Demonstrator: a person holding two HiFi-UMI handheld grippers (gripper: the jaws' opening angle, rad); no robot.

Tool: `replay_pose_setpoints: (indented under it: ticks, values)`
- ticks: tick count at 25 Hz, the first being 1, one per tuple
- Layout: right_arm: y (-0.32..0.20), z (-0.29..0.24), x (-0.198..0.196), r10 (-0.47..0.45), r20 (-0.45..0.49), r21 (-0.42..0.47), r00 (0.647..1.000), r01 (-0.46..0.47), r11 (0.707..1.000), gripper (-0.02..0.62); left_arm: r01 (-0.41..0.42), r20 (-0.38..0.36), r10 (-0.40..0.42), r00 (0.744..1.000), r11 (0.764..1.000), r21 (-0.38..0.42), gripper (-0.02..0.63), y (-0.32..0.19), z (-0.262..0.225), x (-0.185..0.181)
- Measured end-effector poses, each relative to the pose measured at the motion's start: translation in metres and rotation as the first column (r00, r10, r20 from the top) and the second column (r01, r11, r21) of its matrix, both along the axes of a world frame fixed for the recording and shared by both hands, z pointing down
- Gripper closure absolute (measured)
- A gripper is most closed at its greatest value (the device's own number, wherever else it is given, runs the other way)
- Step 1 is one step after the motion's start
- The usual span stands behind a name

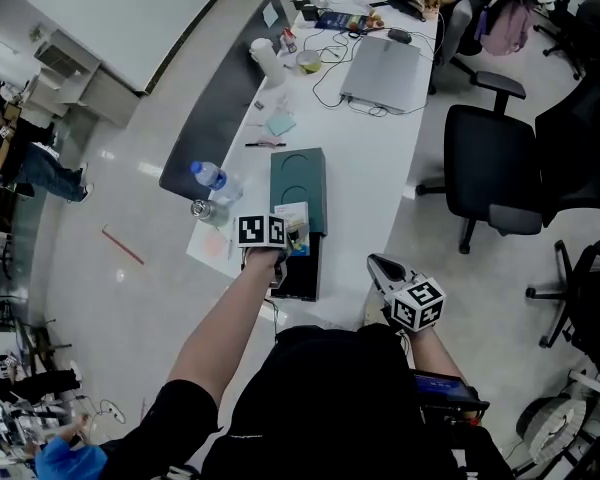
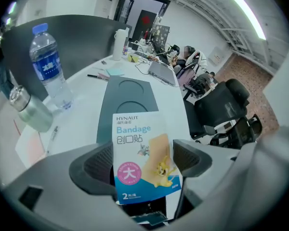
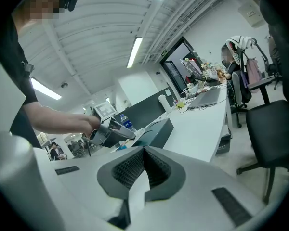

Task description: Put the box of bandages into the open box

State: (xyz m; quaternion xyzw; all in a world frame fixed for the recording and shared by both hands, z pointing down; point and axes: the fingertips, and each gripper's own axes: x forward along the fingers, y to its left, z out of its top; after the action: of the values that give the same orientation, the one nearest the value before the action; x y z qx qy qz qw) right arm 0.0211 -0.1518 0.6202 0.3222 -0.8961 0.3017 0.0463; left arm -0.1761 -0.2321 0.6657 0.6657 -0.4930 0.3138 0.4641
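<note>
**Left hand-held gripper** [image 2: 143, 164], pointing steeply down, grips the white-and-blue cardboard box of bandages [image 2: 137, 141] across its width. The pads appear to press on both long edges, and the long axis runs along the jaws. The black open box [image 1: 302, 272] lies just below, slightly nearer the person, and its dark teal lid [image 1: 298, 176] lies beyond it on the white desk [image 1: 375, 163]. **Right hand-held gripper** [image 3: 144, 166] has its jaws together and empty. It hangs off the desk edge, farther from both boxes.
</note>
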Motion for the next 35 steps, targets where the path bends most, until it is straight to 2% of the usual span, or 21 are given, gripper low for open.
replay_pose_setpoints:
  ticks: [10, 21, 25, 31, 35]
  values:
    - [0.004, -0.001, -0.022, -0.075, 0.004, 0.006, 0.997, 0.075, 0.997, 0.571, -0.036, -0.041, 0.036, 0.999, 0.999, -0.004, 0.215, 0.056, 0.002, 0.008]
    - [0.001, 0.004, -0.029, -0.099, -0.004, -0.002, 0.995, 0.099, 0.995, 0.571, -0.058, 0.004, 0.059, 0.998, 0.997, -0.056, 0.215, 0.084, 0.046, 0.006]
    - [0.001, 0.006, -0.023, -0.086, -0.011, -0.009, 0.996, 0.086, 0.996, 0.571, -0.058, 0.041, 0.061, 0.997, 0.995, -0.078, 0.215, 0.089, 0.060, 0.005]
    - [0.001, 0.009, -0.017, -0.067, -0.019, -0.025, 0.998, 0.067, 0.997, 0.572, -0.106, 0.090, 0.116, 0.989, 0.989, -0.101, 0.215, 0.096, 0.073, 0.009]
    - [0.002, 0.009, -0.019, -0.066, -0.019, -0.028, 0.998, 0.066, 0.997, 0.571, -0.097, 0.096, 0.107, 0.990, 0.990, -0.106, 0.215, 0.094, 0.073, 0.009]
